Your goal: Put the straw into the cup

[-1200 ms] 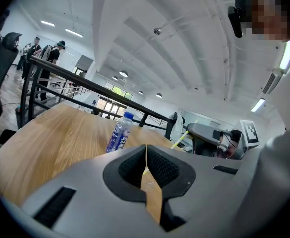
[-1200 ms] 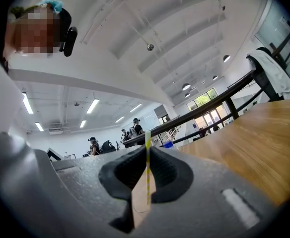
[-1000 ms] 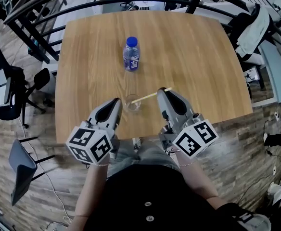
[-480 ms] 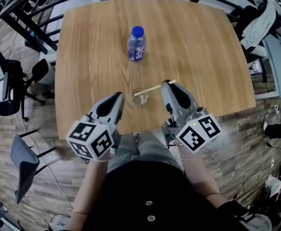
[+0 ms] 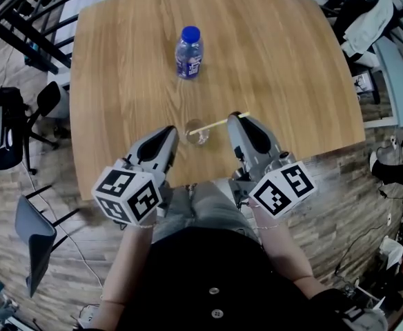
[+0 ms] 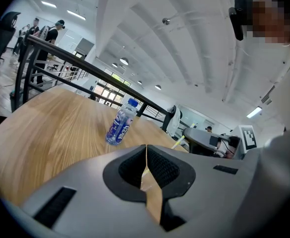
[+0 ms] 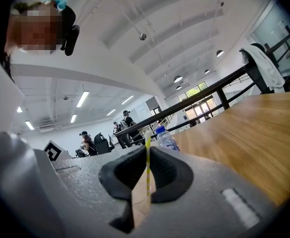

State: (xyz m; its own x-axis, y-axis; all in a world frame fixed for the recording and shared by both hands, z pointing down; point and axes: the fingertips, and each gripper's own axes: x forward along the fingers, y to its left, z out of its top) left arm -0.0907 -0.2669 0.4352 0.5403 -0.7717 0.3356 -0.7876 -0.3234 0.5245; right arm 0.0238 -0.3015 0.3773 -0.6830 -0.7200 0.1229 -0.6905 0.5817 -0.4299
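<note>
A clear cup (image 5: pixel 197 134) stands near the front edge of the wooden table (image 5: pixel 284 67). My right gripper (image 5: pixel 235 118) is shut on a yellow-striped straw (image 5: pixel 219 123) at its right end. The straw runs left and slightly down, and its free end is at the cup's mouth; how far in it reaches I cannot tell. The right gripper view shows the straw (image 7: pixel 147 157) upright, pinched between the pads. My left gripper (image 5: pixel 170 131) hangs just left of the cup, shut on nothing. The left gripper view shows the pads (image 6: pixel 157 167) meeting, with the straw (image 6: pixel 179 143) and right gripper (image 6: pixel 209 140) beyond.
A water bottle (image 5: pixel 188 52) with a blue cap stands upright farther back, also seen as the bottle (image 6: pixel 119 123) in the left gripper view. A black railing (image 5: pixel 22 5) and chairs (image 5: pixel 32 243) flank the table's left side. A jacket hangs at the back right (image 5: pixel 367 23).
Both grippers have sunk a little toward the table. The straw stays in the right gripper with its free end at the cup. The head view has shifted.
</note>
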